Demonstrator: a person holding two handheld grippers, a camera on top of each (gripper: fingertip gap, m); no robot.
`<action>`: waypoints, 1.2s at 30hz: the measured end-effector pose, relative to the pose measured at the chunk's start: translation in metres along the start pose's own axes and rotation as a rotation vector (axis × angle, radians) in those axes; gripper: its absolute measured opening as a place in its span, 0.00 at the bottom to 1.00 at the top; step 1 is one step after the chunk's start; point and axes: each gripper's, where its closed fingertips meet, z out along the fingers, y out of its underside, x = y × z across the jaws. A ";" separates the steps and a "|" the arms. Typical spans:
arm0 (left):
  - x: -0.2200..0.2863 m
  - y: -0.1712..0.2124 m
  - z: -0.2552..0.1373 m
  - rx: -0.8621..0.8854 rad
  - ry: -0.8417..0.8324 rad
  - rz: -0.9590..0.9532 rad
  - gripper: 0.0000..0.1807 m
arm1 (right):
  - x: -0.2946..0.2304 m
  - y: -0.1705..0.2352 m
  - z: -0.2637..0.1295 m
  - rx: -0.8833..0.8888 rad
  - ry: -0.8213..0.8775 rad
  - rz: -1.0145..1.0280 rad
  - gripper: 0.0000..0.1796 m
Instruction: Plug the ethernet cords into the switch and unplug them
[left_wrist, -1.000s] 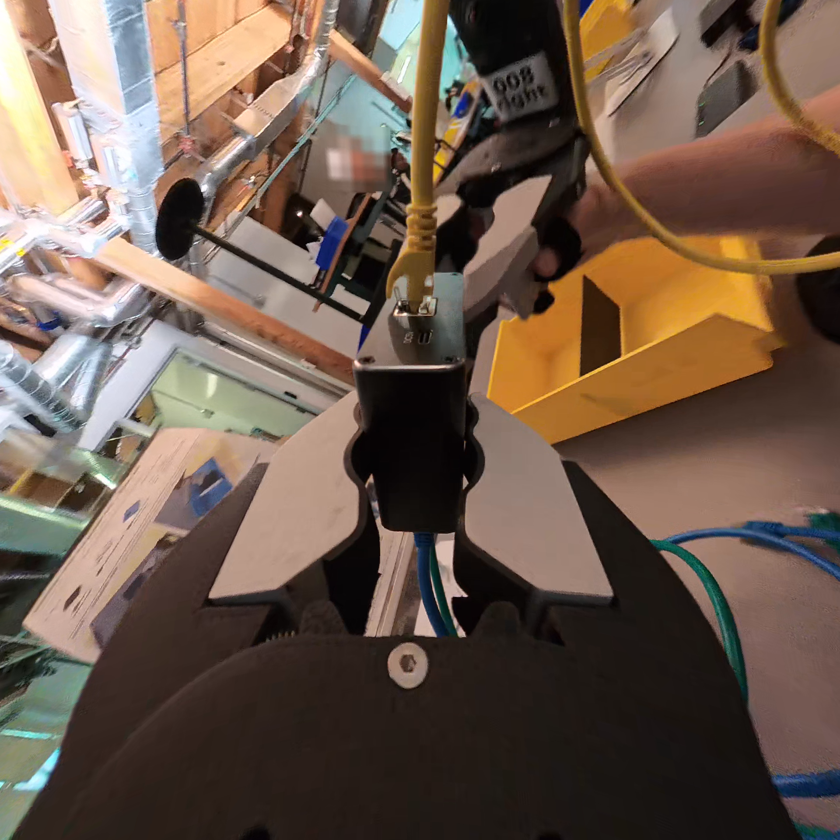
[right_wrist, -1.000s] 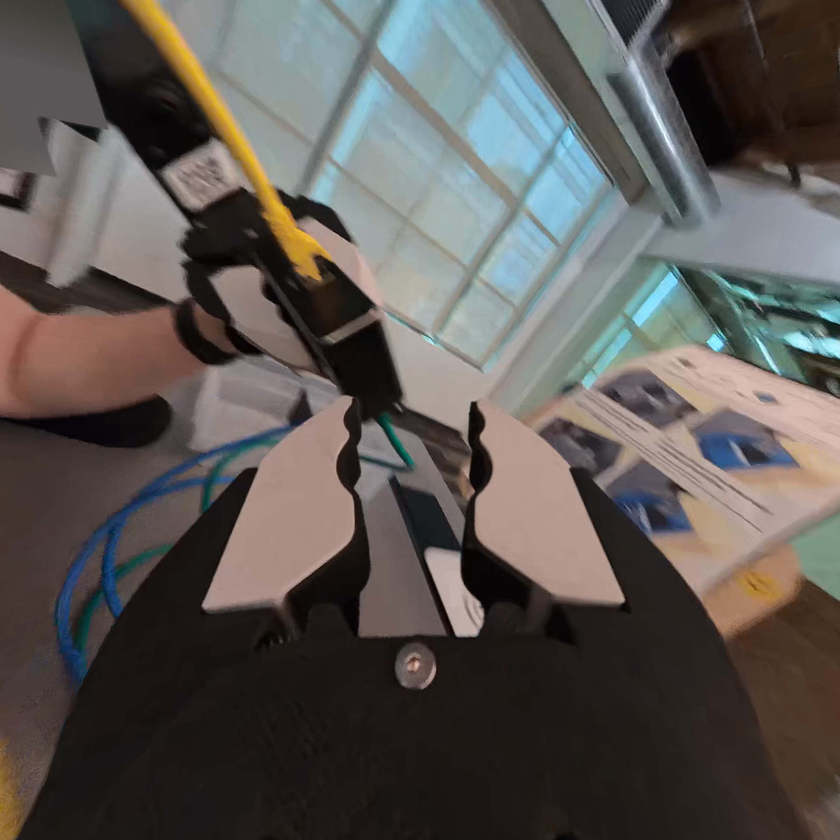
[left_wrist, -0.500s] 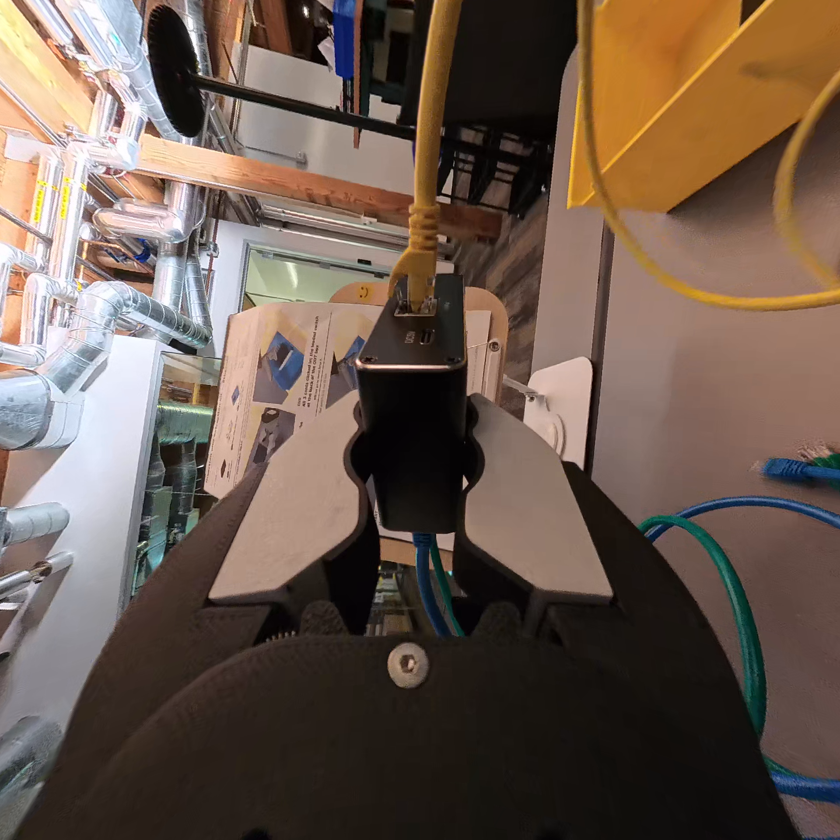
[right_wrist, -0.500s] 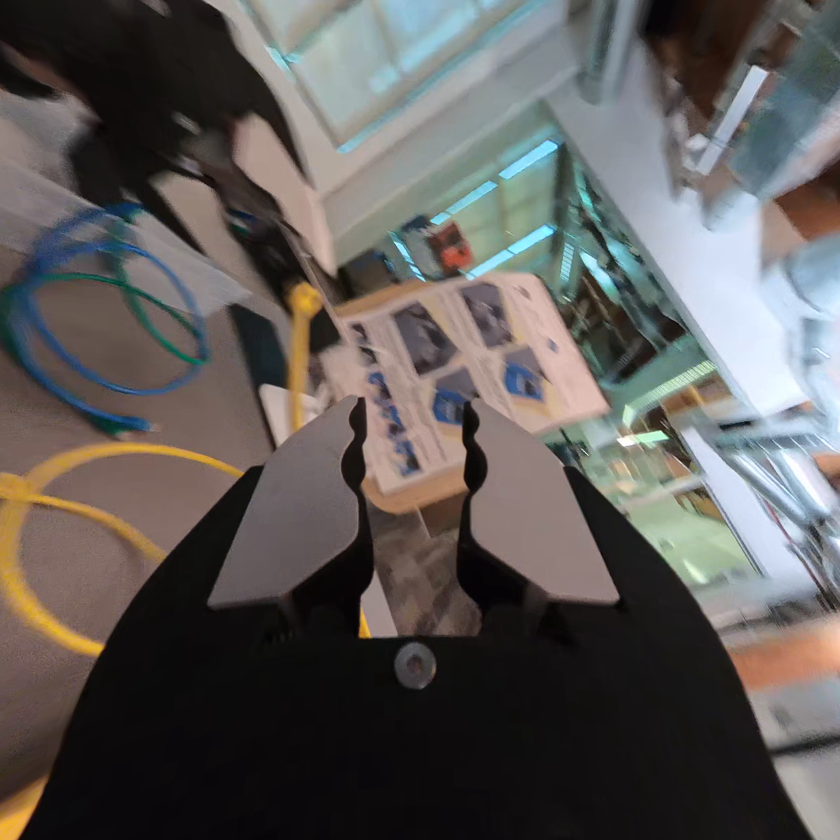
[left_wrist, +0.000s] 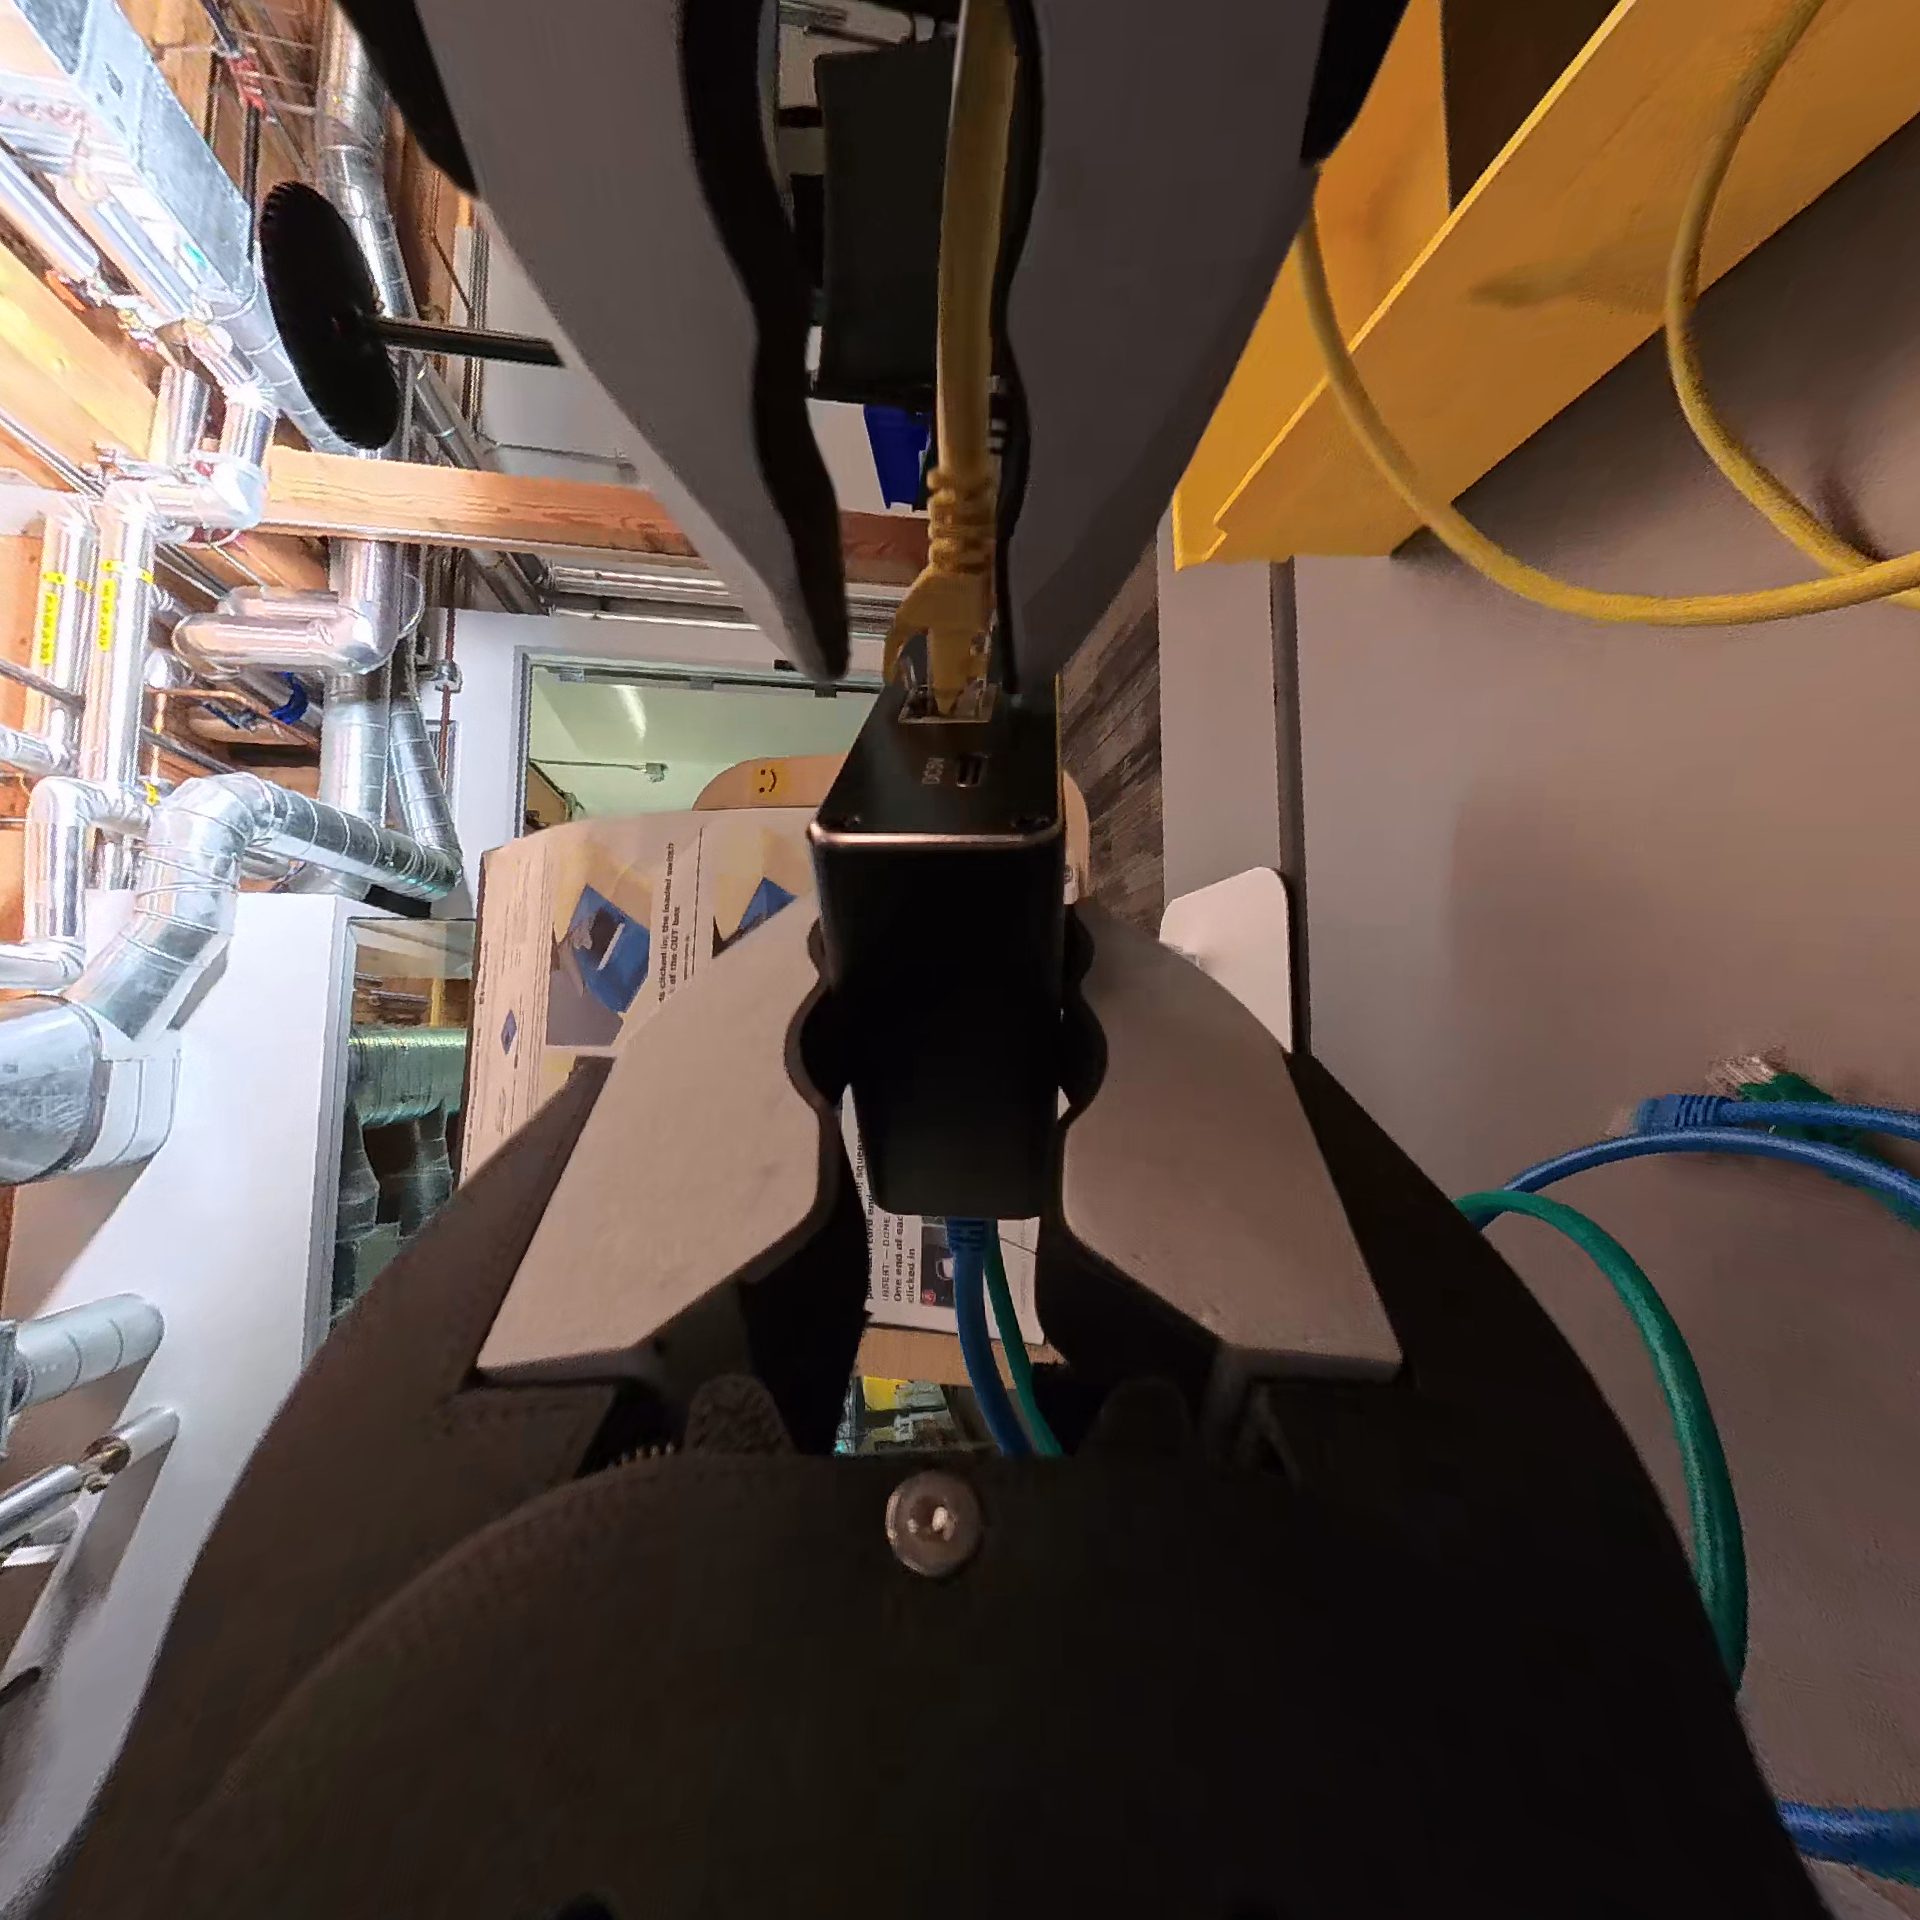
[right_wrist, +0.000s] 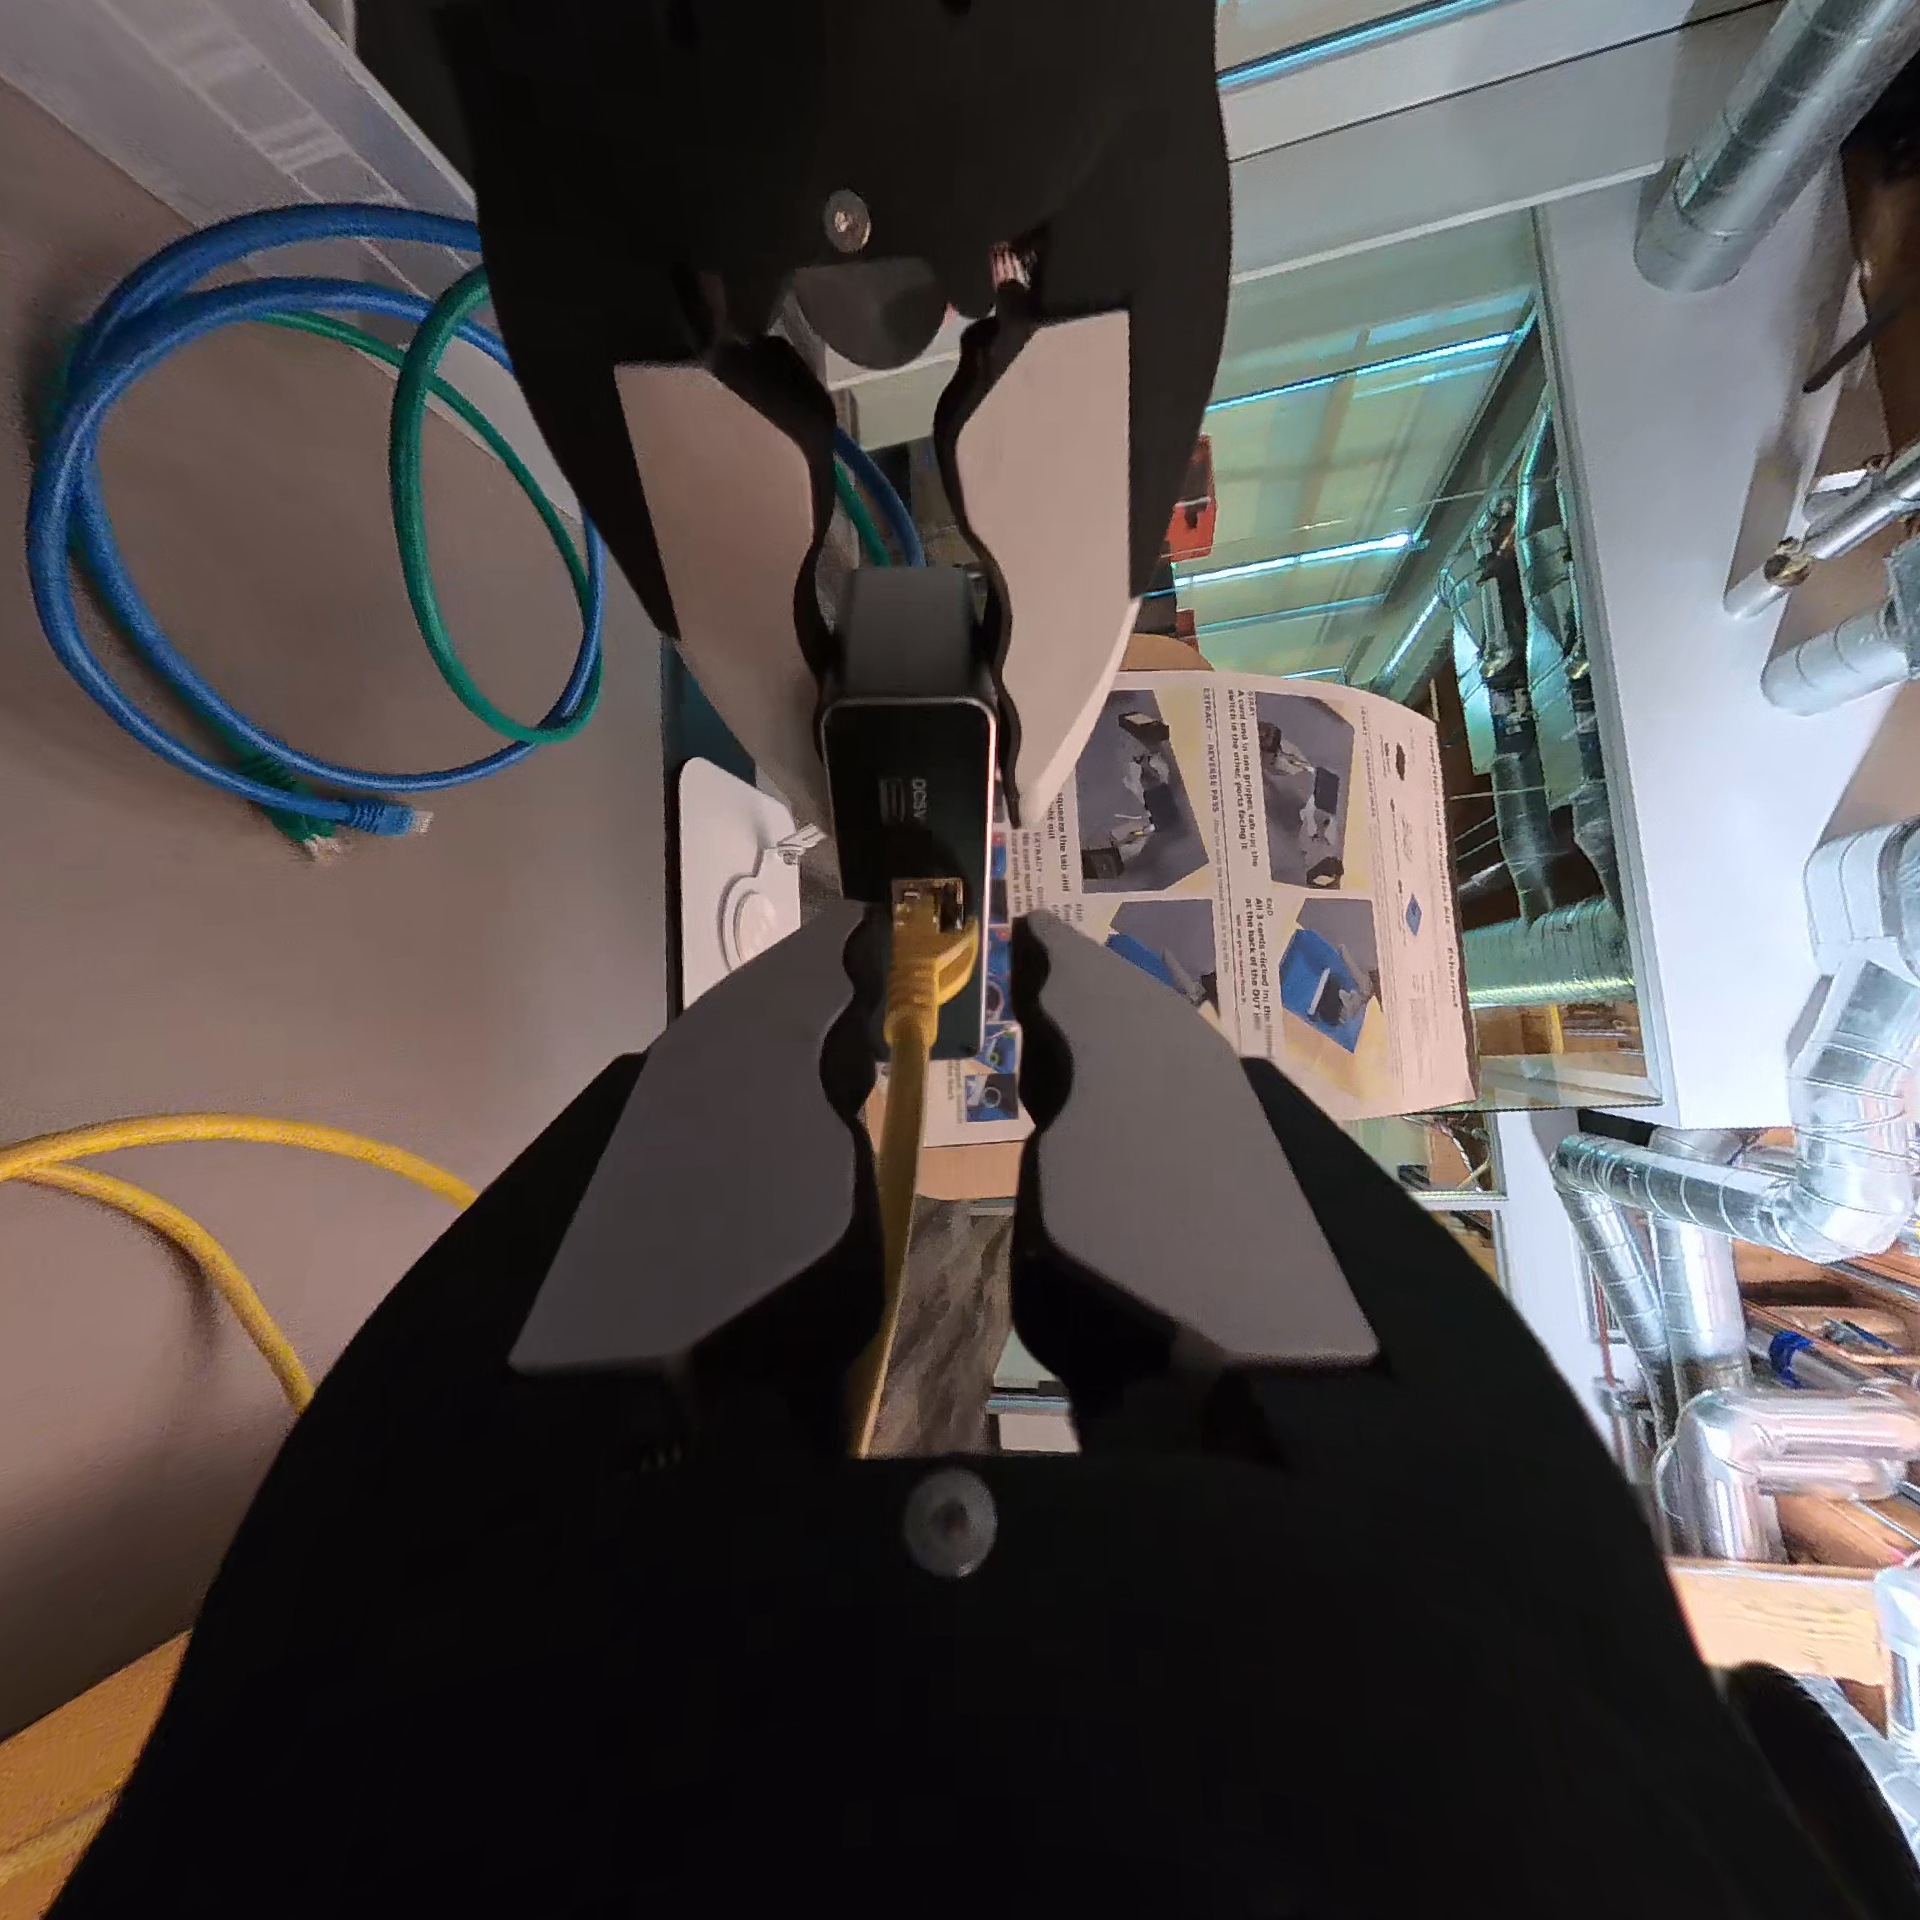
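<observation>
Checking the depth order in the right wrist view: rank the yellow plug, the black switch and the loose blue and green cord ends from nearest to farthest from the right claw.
1. Yellow plug, between the right claw tips.
2. Black switch, just beyond.
3. Blue and green cord ends, far left on the table.

The switch has smooth, slightly glossy black metal; the yellow cord looks like matt plastic.

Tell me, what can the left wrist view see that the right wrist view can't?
Only the left wrist view shows the yellow bin and the blue and green cords plugged into the switch's near end. Only the right wrist view shows the window. Both show the switch, the yellow cord's plug and the poster.
</observation>
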 end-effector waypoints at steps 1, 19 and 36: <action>0.000 -0.001 0.000 -0.001 0.001 0.000 0.20 | -0.001 0.000 -0.001 0.006 -0.010 0.002 0.11; -0.005 -0.002 -0.006 0.019 -0.006 -0.025 0.20 | 0.003 -0.004 -0.003 0.050 0.046 -0.049 0.08; -0.004 -0.002 -0.007 0.005 0.001 -0.007 0.20 | 0.001 -0.006 -0.006 0.097 0.024 -0.018 0.08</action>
